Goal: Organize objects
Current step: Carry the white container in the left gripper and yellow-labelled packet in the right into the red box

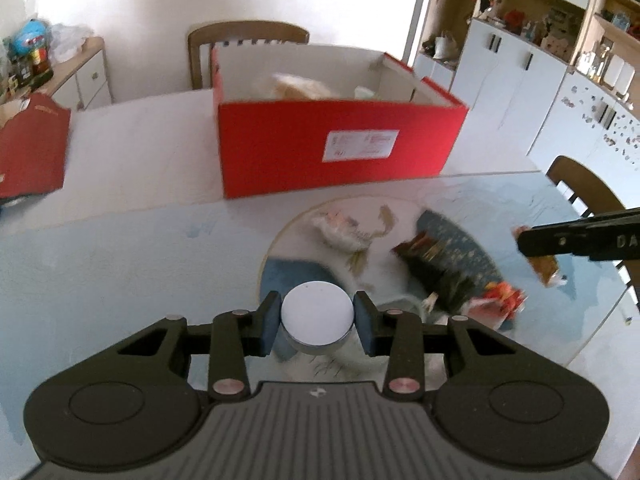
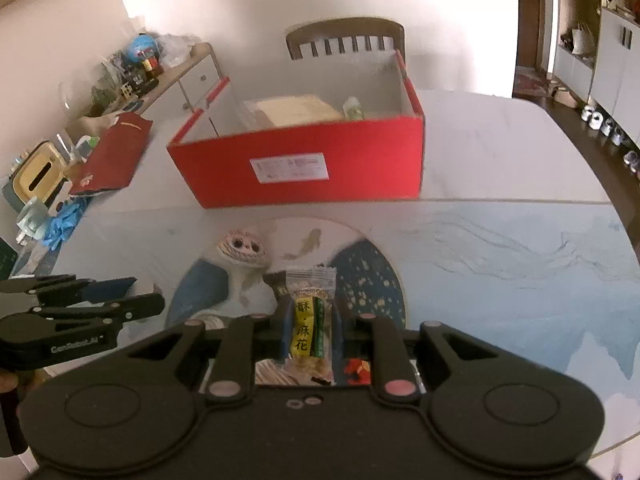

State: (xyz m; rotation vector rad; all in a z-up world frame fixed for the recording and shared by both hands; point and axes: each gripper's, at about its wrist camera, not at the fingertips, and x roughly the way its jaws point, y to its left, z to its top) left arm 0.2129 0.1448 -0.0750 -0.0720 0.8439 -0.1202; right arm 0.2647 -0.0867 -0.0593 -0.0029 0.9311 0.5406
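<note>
Both grippers are carrying something right now. The left gripper [image 1: 316, 322] is squeezing a round white tin [image 1: 317, 318] by its sides, pads pressing on opposite edges so the flat lid is facing up and it isn't slipping. The right gripper [image 2: 310, 330] is pinching a clear snack packet [image 2: 310, 320] with yellow and green print, gripping it around the middle, with the sealed top sticking out toward the red box [image 2: 304, 168].

Both loads are hanging above the table [image 2: 500, 260] on the near side of the red box, which makes sense if they're heading into it. The box is sitting open-topped, already holding a pale bundle [image 2: 292, 110] and a small greenish bottle [image 2: 354, 108], so I'm guessing it's the collection spot.

Short of the box, a dark snack bag [image 1: 444, 268], a white crumpled wrapper [image 1: 344, 232] and a little owl-faced toy [image 2: 242, 250] are lying on the round painted patch of tabletop, probably next in line.
</note>
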